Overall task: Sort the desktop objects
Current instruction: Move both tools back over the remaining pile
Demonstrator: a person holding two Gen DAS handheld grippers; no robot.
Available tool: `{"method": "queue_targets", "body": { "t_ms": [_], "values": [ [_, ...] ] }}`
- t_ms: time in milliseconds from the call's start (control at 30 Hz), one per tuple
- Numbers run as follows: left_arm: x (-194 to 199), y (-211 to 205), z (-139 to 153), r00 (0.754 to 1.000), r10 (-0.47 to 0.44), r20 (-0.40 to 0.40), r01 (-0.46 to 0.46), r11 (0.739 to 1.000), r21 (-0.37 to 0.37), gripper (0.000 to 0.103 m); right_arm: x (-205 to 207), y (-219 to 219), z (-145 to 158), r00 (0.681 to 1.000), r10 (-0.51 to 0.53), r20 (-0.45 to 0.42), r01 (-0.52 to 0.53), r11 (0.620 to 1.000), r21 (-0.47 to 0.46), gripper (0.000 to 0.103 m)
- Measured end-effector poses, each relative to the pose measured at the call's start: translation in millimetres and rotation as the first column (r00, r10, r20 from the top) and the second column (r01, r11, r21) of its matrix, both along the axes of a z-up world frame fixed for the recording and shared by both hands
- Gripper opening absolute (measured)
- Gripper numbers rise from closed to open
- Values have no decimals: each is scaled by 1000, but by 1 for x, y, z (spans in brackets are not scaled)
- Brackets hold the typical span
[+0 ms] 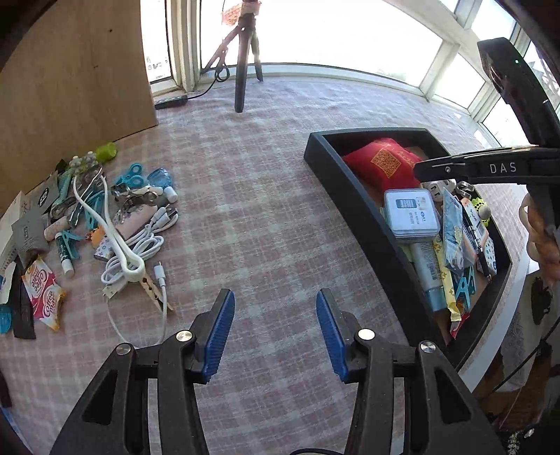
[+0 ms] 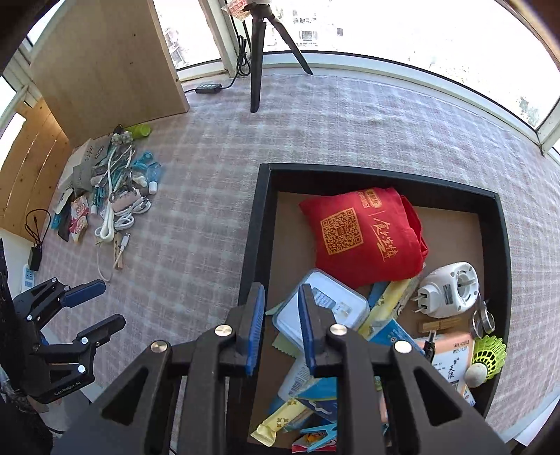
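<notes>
Clutter pile (image 1: pixel 105 224) at ten o'clock is my next pick; left gripper (image 1: pixel 274 330) and right gripper (image 2: pixel 280 329), over the black tray (image 2: pixel 259 224), have jaws apart, empty.

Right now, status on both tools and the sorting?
Left tool open, empty. Right tool open, empty over black tray. Unsorted pile waiting. Nothing blocking.

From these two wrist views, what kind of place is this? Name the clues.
Probably a home room set up for recording: a table under a checked cloth beside sunlit windows, a camera tripod, and a black tray of household odds and ends.
</notes>
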State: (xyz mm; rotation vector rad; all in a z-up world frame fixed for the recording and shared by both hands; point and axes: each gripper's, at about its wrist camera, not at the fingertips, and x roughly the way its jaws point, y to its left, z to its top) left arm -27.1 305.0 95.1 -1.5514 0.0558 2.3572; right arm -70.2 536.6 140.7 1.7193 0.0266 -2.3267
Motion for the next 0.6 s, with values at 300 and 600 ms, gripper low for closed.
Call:
{"method": "queue_targets", "body": {
  "t_ms": [300, 600],
  "values": [
    [-10, -137, -20, 954, 298, 20, -297, 954, -30, 47, -47, -104, -9, 992, 126, 5, -126, 992, -3, 26],
    [-23, -222, -46, 856, 509, 89, -513, 858, 21, 56, -109, -188, -46, 982, 172, 75, -172, 985, -4, 28]
  ]
}}
